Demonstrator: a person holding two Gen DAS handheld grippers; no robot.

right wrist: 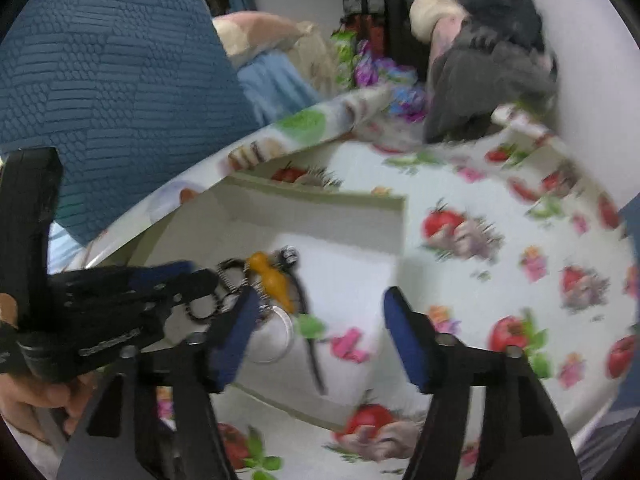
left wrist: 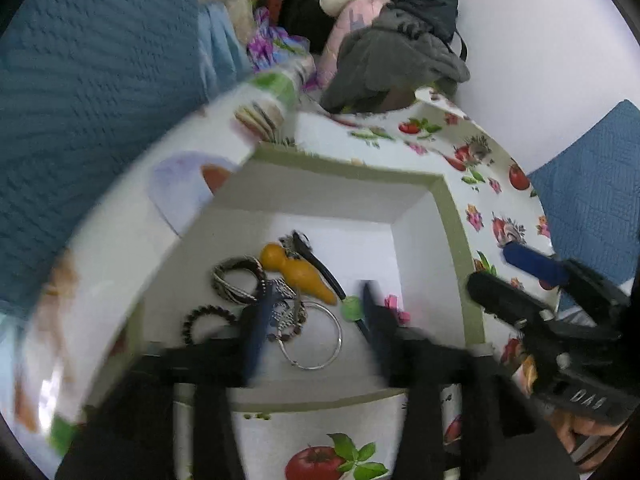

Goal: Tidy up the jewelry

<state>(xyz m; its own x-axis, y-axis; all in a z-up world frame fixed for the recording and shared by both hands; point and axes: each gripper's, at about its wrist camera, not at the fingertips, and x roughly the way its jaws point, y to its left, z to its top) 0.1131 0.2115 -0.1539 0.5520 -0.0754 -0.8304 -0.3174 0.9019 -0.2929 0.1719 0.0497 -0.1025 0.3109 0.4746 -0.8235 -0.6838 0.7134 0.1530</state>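
A white open box with a green rim (left wrist: 454,216) sits on the fruit-print table. Inside lie an orange clip (left wrist: 298,270), a silver bangle (left wrist: 320,336), a braided bracelet (left wrist: 236,280), a black bead bracelet (left wrist: 206,320), a black strap (left wrist: 320,266) and a pink piece (left wrist: 396,308). My left gripper (left wrist: 316,312) is open, its blue fingers low over the box and empty. My right gripper (right wrist: 320,328) is open and empty over the box's right part (right wrist: 344,264); it also shows in the left wrist view (left wrist: 532,276). The orange clip (right wrist: 272,276) and bangle (right wrist: 276,340) show there too.
The table wears a white cloth with tomato and flower prints (right wrist: 500,240). Blue quilted cushions (left wrist: 92,80) stand left and right (left wrist: 592,184). A heap of clothes (left wrist: 396,52) lies at the back against the white wall.
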